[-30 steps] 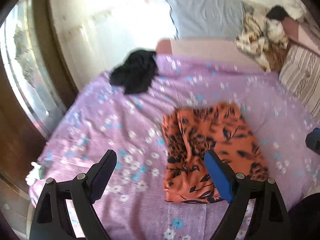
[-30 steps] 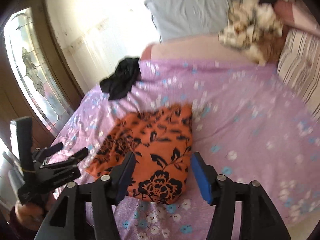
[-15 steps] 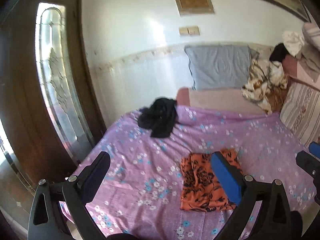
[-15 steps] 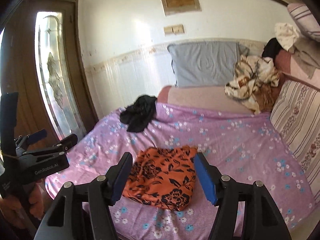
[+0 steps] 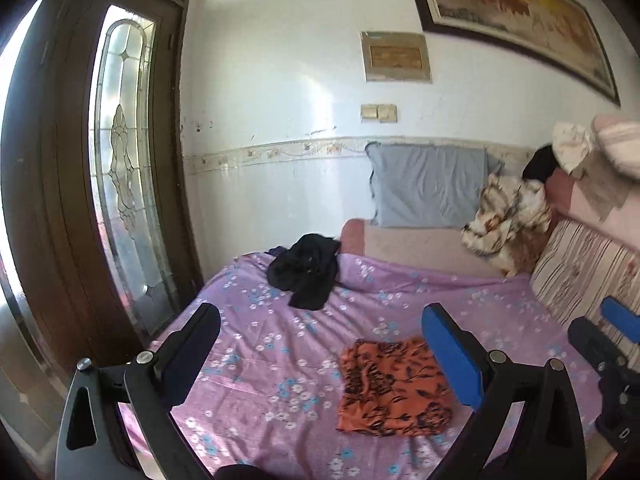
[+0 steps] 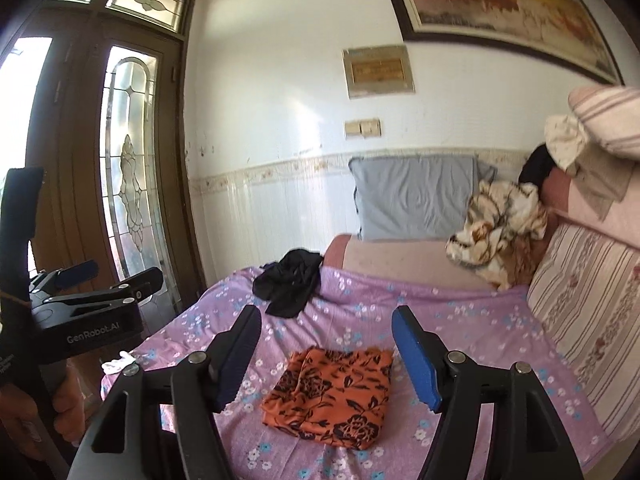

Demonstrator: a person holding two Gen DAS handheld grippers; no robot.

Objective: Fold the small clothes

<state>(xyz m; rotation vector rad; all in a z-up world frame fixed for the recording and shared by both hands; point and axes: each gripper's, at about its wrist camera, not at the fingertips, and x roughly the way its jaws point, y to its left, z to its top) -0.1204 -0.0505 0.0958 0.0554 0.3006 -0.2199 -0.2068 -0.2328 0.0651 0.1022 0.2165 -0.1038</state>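
A folded orange garment with a black flower print (image 5: 394, 394) lies flat on the purple floral bedsheet (image 5: 272, 344); it also shows in the right wrist view (image 6: 334, 392). A crumpled black garment (image 5: 306, 270) lies at the far left of the bed, also in the right wrist view (image 6: 290, 282). My left gripper (image 5: 320, 354) is open and empty, held well above and back from the bed. My right gripper (image 6: 326, 356) is open and empty, also raised back from the orange garment. The left gripper shows at the left of the right wrist view (image 6: 92, 280).
A grey pillow (image 5: 430, 186) leans on the wall behind a pink cushion (image 5: 416, 246). A patterned blanket (image 5: 506, 218) and piled bedding (image 6: 592, 280) fill the right side. A wooden glass door (image 5: 120, 184) stands left. A white cloth (image 6: 118, 362) lies by the bed's left edge.
Both grippers have pulled up and back from the bed, so the orange garment looks smaller and farther away. The garment lies folded and unmoved. Both grippers stay open.
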